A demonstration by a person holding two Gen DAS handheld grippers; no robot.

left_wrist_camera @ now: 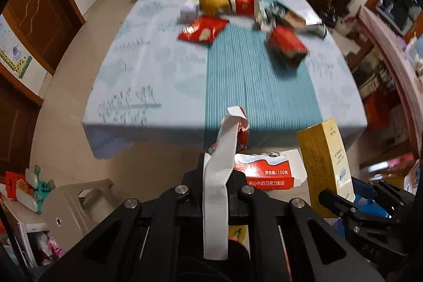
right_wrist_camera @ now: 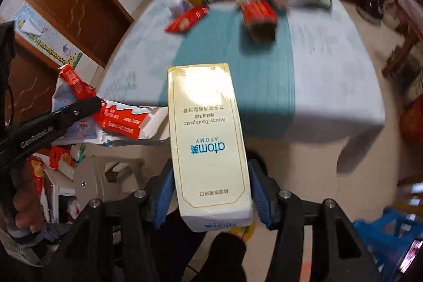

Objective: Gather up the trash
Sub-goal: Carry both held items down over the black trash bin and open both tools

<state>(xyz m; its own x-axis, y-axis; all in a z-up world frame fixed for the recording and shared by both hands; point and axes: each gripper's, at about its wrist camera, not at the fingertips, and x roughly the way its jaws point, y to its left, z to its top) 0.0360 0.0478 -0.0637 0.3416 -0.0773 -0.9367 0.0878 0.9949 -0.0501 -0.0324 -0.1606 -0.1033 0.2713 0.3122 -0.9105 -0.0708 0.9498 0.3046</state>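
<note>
Nearest the table [left_wrist_camera: 148, 65], just off its near edge and over the floor, both loads are carried. A flattened red-and-white chocolate carton [left_wrist_camera: 216, 176] is pinched flat between the closed fingers of the left gripper [left_wrist_camera: 215, 171]. The yellow toothpaste box [right_wrist_camera: 208, 144] is clamped at its lower end by the blue pads [right_wrist_camera: 165, 192] of the right gripper [right_wrist_camera: 211, 192]. The carton is held by one thin panel, so it could tear or slide free; the tall box, gripped low, could pivot out. Beside the table's near left corner a grey stool [left_wrist_camera: 71, 205] is seen. Further along the table, on the striped runner [left_wrist_camera: 253, 75], more trash [left_wrist_camera: 238, 7] is left, blurred, apparently wrappers and red boxes.
</note>
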